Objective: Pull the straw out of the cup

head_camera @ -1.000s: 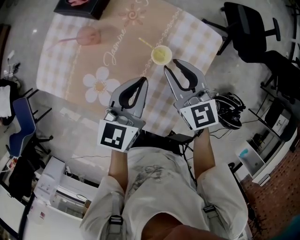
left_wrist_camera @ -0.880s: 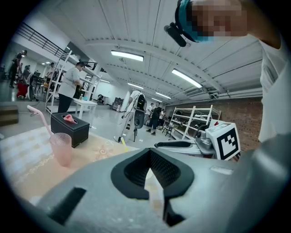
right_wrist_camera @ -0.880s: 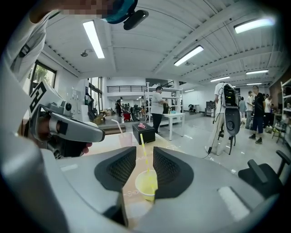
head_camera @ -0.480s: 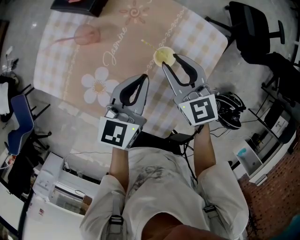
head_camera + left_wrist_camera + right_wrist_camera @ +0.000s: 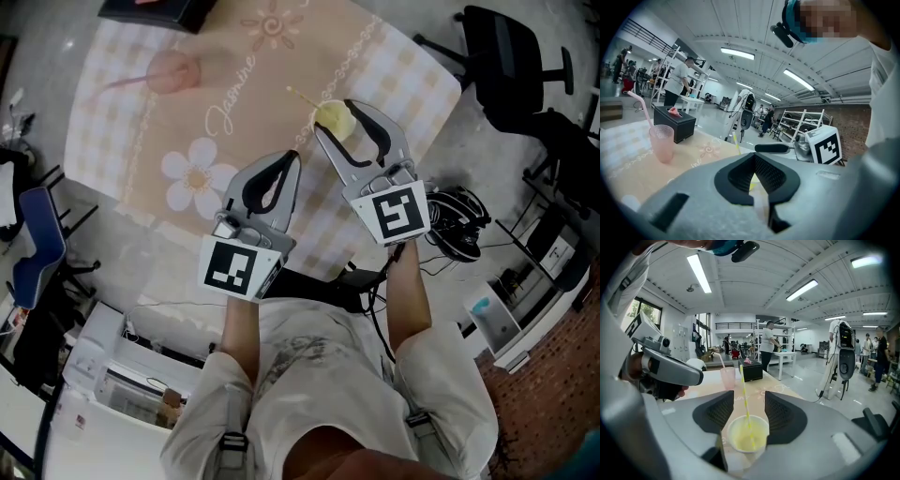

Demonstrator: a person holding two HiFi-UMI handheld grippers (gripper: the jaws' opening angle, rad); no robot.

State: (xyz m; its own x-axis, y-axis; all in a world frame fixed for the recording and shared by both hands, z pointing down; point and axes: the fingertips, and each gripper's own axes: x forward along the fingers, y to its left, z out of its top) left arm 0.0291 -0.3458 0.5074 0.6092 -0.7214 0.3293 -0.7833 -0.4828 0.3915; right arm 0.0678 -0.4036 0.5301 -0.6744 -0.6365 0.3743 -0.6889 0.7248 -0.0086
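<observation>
A small yellow cup (image 5: 335,117) with a yellow straw (image 5: 300,95) stands on the checked tablecloth (image 5: 141,131) near its right edge. My right gripper (image 5: 334,114) straddles the cup; its jaws are opening, and the cup (image 5: 747,433) sits low between the pads with the straw (image 5: 744,394) rising up the middle. The pads do not press on it. My left gripper (image 5: 292,156) hovers just left of and nearer than the cup, shut and empty. In the left gripper view its tips (image 5: 753,157) meet, with the straw (image 5: 736,143) beyond.
A pink cup with a pink straw (image 5: 174,70) stands at the far left of the cloth, a black box (image 5: 159,9) behind it. A black office chair (image 5: 511,52) is at the right, a blue chair (image 5: 42,244) at the left. People stand in the hall beyond.
My right gripper has moved forward over the yellow cup while its jaws spread wider, so the cup now lies between them. The left gripper has barely shifted.
</observation>
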